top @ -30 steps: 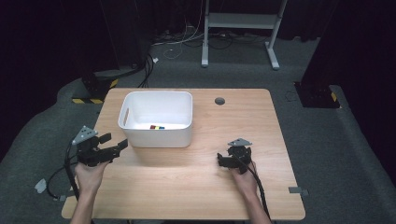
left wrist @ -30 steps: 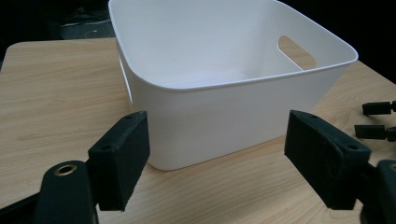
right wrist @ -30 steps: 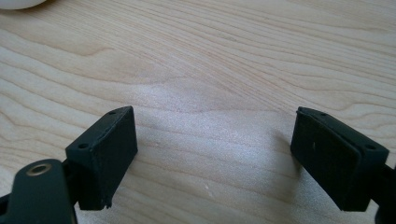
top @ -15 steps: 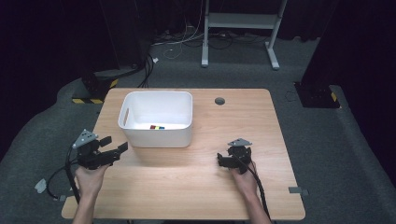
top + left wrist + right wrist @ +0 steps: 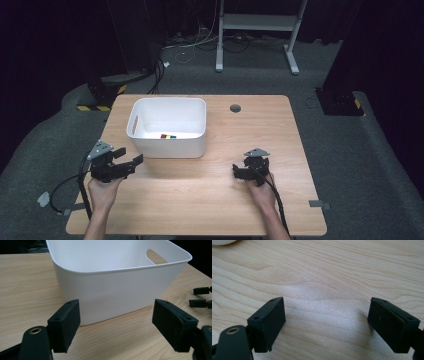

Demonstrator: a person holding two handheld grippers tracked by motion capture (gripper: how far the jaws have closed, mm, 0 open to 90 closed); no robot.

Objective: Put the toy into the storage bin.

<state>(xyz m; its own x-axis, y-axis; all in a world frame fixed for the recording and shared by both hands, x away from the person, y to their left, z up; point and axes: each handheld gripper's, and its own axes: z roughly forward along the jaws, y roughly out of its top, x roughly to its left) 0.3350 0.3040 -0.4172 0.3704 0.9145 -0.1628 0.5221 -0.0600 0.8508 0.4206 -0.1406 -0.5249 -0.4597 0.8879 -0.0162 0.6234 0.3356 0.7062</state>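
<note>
White bin (image 5: 170, 131) stands on the wooden table (image 5: 210, 200), toward the far left part of the top, long side facing the person. Slot handle visible in its left end wall. Small coloured blocks (image 5: 168, 135) lie on the bin floor near the front wall; red, blue and yellow can be made out, exact count unclear.

Left gripper (image 5: 127, 160): held just off the bin's near left corner, jaws pointing toward it, spread wide, nothing between them. In the left gripper view (image 5: 116, 315) the bin wall (image 5: 117, 292) sits directly ahead of the jaws, apart from both pads.

Right gripper (image 5: 240, 171): low over bare table, right of the bin and well apart from it. Jaws spread wide, empty; the right gripper view (image 5: 325, 315) shows plain wood grain between the pads.
</note>
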